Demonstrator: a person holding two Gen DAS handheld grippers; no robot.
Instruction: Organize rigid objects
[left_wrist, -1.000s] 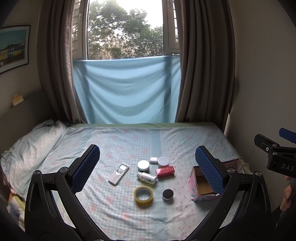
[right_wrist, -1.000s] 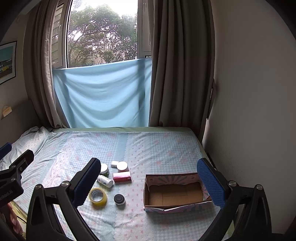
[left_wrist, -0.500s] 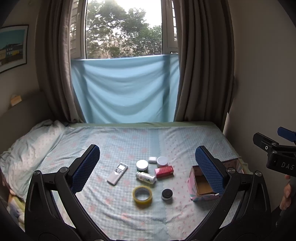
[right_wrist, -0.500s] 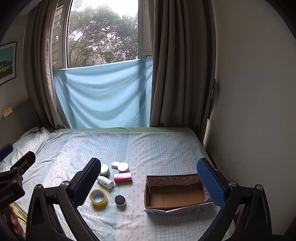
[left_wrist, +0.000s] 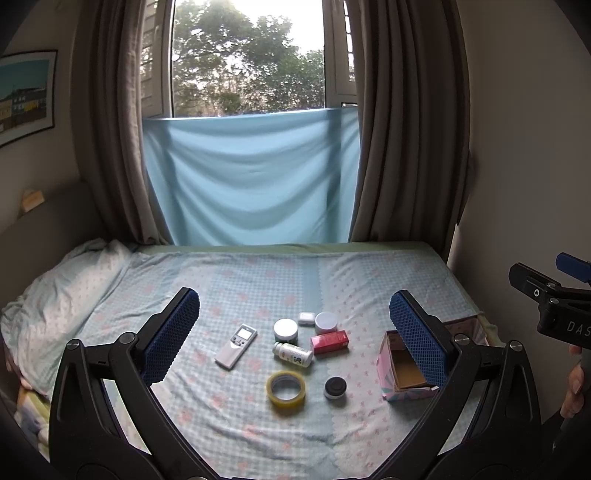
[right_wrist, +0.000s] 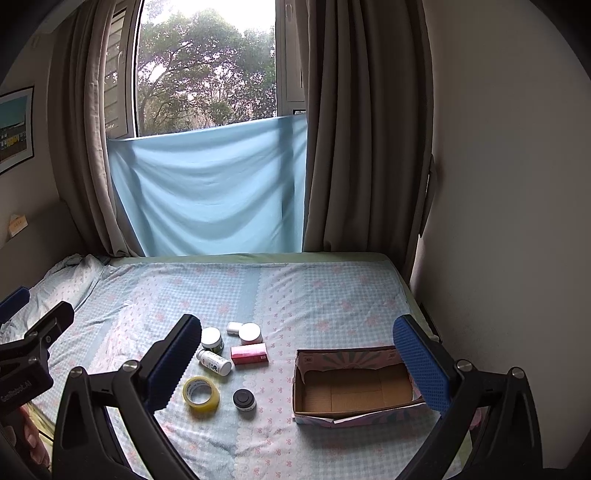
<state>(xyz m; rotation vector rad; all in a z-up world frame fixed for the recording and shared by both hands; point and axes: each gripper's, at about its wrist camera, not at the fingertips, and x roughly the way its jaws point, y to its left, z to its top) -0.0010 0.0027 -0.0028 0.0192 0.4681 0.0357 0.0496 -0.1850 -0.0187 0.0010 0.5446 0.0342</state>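
so far nothing is held: the left gripper (left_wrist: 295, 332) is spread wide and empty, and the right gripper (right_wrist: 295, 354) is likewise kept wide with nothing between its blue pads (right_wrist: 421, 365). both are held high above the bed (right_wrist: 332, 291), probably so that the whole layout can be taken in before a first pick is chosen.

between the left fingers, a cluster is seen: a white remote control (left_wrist: 236, 346) nearest the left pad, a white-lidded jar (left_wrist: 285, 329), a small white case (left_wrist: 306, 318), a second round white tub (left_wrist: 325, 322), a red carton (left_wrist: 330, 341), a white pill bottle (left_wrist: 293, 353) lying on its side, a yellow tape roll (left_wrist: 286, 386) and a small black-lidded jar (left_wrist: 335, 387).

an open cardboard box (right_wrist: 354, 387) is set just inside the right gripper's right finger, empty, apparently as the collecting place. the items are kept close together and near it, so short carries are judged enough.
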